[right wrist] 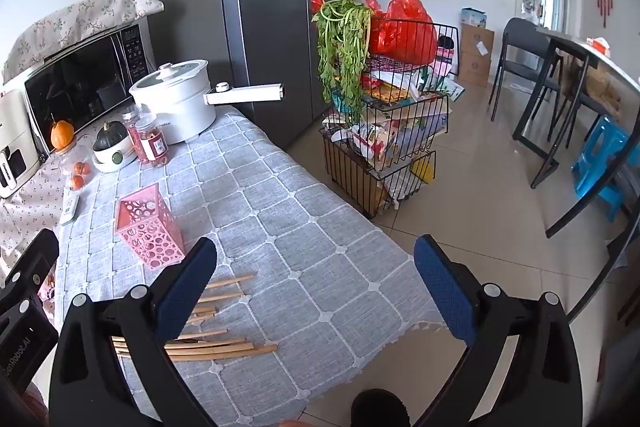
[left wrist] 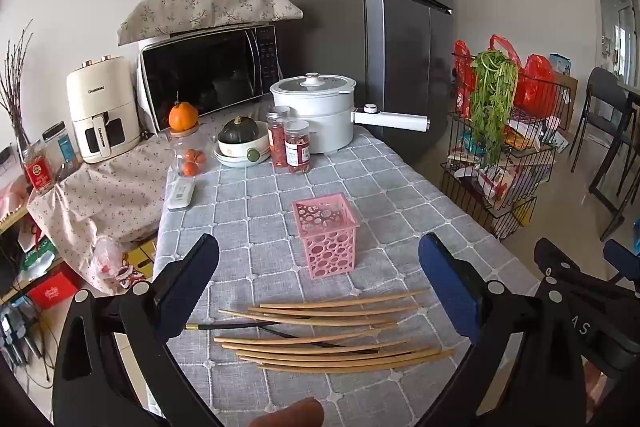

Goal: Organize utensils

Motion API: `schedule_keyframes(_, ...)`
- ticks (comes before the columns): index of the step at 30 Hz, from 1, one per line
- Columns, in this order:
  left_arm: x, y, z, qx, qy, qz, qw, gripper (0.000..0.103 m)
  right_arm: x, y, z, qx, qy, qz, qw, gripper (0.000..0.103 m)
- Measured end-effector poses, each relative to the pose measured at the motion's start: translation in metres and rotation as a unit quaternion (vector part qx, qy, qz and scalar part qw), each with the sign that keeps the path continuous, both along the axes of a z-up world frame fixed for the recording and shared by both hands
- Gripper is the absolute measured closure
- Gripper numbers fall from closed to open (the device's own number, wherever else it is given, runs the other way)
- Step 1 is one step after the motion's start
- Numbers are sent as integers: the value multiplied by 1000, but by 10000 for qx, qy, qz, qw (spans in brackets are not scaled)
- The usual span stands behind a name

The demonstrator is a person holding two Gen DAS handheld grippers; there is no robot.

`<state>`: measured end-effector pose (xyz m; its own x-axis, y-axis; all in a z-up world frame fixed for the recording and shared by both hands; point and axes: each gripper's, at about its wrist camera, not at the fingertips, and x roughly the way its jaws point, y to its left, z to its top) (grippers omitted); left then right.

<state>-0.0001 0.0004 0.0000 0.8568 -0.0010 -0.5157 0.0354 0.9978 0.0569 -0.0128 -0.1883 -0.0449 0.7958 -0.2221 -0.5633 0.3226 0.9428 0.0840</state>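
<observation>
Several wooden chopsticks (left wrist: 332, 337) lie side by side on the grey checked tablecloth (left wrist: 400, 195), with a black gold-tipped chopstick (left wrist: 236, 326) among them. Behind them stands an upright, hollow pink perforated holder (left wrist: 326, 233). My left gripper (left wrist: 320, 259) hovers open above the pile, nothing between its blue pads. In the right wrist view the chopsticks (right wrist: 224, 345) lie at lower left, partly hidden by the left finger, and the pink holder (right wrist: 148, 225) stands beyond. My right gripper (right wrist: 316, 263) is open over the table's right edge, holding nothing.
At the back stand a white electric pot (left wrist: 316, 111) with a long handle, two red-filled jars (left wrist: 290, 143), a bowl with a squash (left wrist: 242, 143), a microwave (left wrist: 208, 75) and a remote (left wrist: 181, 193). A wire rack (right wrist: 384, 131) stands on the floor right of the table.
</observation>
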Motion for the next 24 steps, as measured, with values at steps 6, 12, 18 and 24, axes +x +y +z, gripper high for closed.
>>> schedule_keyframes(6, -1, 1, -1, 3, 0, -6, 10000, 7, 0, 1, -1, 1, 24, 6, 10000, 7)
schedule_keyframes(12, -1, 1, -1, -3, -4, -3, 10000, 7, 1, 0, -2, 14, 43, -5, 10000, 7)
schedule_keyframes(18, -1, 1, -1, 2, 7, -5, 10000, 7, 2, 0, -3, 19, 74, 10, 10000, 7)
schedule_keyframes(24, 0, 2, -4, 13, 43, -4, 10000, 7, 2, 0, -3, 42, 99, 20, 9999, 7)
